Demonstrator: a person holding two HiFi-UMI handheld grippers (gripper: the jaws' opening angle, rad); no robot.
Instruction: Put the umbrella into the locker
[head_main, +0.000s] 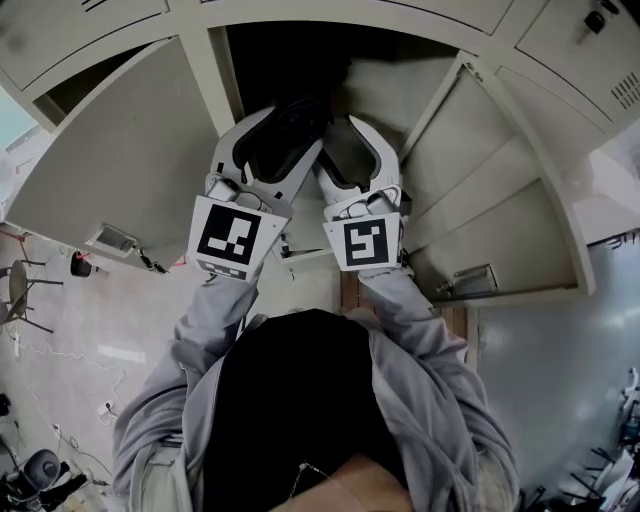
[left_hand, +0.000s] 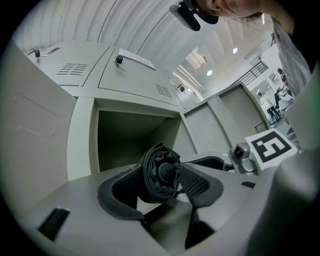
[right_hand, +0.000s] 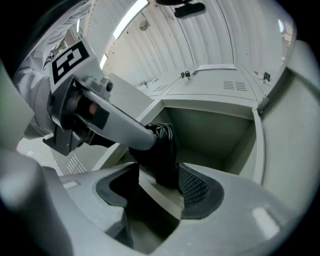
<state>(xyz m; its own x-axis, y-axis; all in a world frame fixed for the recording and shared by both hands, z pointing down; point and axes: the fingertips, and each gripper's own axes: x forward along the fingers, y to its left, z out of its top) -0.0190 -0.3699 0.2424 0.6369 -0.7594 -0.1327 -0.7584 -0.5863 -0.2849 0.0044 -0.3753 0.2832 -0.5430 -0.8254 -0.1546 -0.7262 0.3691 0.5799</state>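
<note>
Left door (head_main: 120, 160): swung open at the far left of the head view, its latch near the lower edge.
Left gripper (left_hand: 162, 176): raised at the locker's mouth, marker cube facing the head camera. Its jaws are part-way spread and pinch the folded end of the umbrella, with both ribbed pads against the fabric.
Umbrella (left_hand: 155, 165): black, folded and bundled. It is held off any surface between the two grippers, right at the front of the open compartment. Its round end cap faces the left gripper's camera.
Locker (left_hand: 125, 142): the compartment stands open, dark inside. Shut doors with vent slots sit above it.
Right gripper (right_hand: 157, 177): just beside the left one and level with it. Its jaws pinch the same umbrella, which rises between them toward the left gripper's finger.
Right door (head_main: 500, 230): open, angled away to the right.
</note>
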